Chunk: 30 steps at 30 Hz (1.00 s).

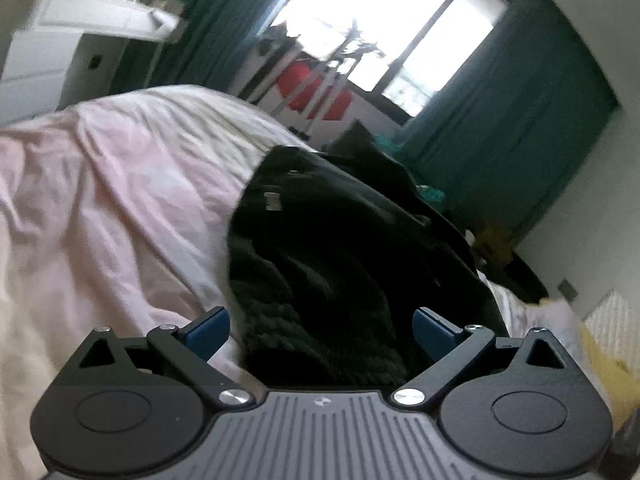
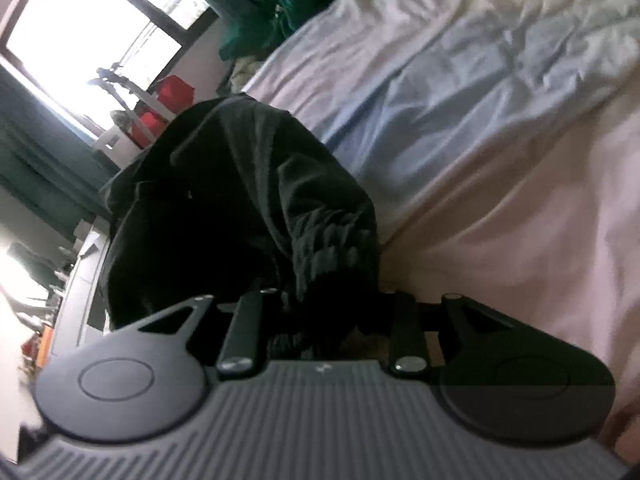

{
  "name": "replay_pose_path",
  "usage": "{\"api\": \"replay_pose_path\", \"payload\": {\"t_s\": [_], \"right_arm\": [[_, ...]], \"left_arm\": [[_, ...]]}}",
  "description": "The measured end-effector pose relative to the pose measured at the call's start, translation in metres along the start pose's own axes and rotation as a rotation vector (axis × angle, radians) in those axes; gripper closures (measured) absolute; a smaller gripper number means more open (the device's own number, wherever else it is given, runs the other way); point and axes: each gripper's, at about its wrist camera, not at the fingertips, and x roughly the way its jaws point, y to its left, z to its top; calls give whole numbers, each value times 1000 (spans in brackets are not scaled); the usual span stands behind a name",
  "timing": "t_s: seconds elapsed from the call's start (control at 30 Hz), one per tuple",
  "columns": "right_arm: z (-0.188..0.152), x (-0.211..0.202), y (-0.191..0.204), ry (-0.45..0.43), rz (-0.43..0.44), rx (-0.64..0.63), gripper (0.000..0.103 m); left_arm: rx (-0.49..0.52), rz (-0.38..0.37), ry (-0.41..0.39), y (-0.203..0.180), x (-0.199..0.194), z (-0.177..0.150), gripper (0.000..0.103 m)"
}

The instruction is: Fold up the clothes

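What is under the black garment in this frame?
The black garment lies bunched on the pale pink bedsheet, which shows all around it. Whatever sits directly beneath the pile is covered. The right gripper is closed on its ribbed edge; the left gripper is open.

A black garment (image 1: 340,248) lies bunched on the pink-sheeted bed (image 1: 100,200).

My left gripper (image 1: 321,330) is spread wide, its blue fingers (image 1: 208,334) either side of the black garment's (image 1: 340,248) ribbed knit edge. The garment lies heaped on the pink bedsheet (image 1: 120,200), a small label (image 1: 273,200) showing near its far end.
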Motion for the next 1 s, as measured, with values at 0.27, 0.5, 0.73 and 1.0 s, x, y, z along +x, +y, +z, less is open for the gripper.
{"api": "replay_pose_path", "payload": {"t_s": [0.27,0.5,0.73,1.0], "right_arm": [[-2,-10,3,-46,0,29,62],[-5,-16,-2,-57,-40,27,58],[-2,-17,-16,-75,-25,111,39],[3,3,-4,-51,-43,11,40]], "left_arm": [[-64,-3,65,22,41,9,5],[-60,-35,194,26,82,10,10],[-188,-246,170,31,65,26,12],[-203,-306,210,31,71,24,13]]}}
